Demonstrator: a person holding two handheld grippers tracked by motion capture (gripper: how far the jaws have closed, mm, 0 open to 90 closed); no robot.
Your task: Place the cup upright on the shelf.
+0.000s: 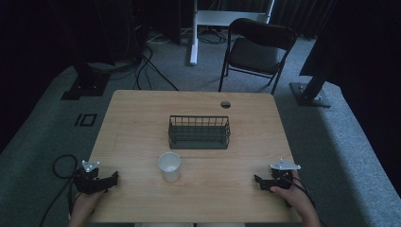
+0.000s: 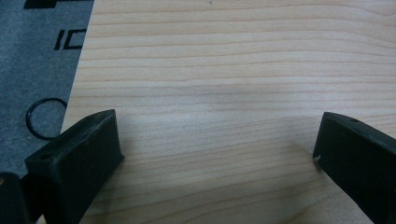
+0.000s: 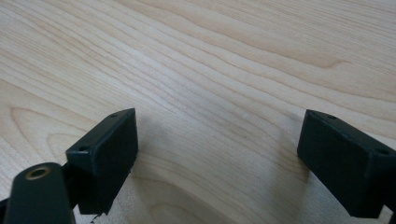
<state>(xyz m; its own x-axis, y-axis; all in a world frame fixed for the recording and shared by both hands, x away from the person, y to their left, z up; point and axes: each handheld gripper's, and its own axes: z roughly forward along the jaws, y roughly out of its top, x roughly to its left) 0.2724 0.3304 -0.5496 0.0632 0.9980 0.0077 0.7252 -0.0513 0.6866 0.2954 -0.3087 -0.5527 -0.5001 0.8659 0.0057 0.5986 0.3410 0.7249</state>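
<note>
A white paper cup (image 1: 169, 166) stands upright near the middle of the wooden table (image 1: 142, 123). Behind it sits a dark wire basket (image 1: 199, 132), which looks empty. My left gripper (image 1: 115, 178) rests at the table's front left corner, held by a hand, jaws open with nothing between them. In the left gripper view the left gripper (image 2: 219, 140) shows bare wood between wide-apart jaws. My right gripper (image 1: 257, 180) rests at the front right, also open and empty. The right gripper (image 3: 217, 135) view shows only wood grain between its jaws.
A round cable hole (image 1: 225, 104) sits near the table's far edge. A black folding chair (image 1: 255, 49) stands behind the table on grey carpet. Cables (image 1: 61, 165) lie on the floor at the left. Dark stands flank both sides.
</note>
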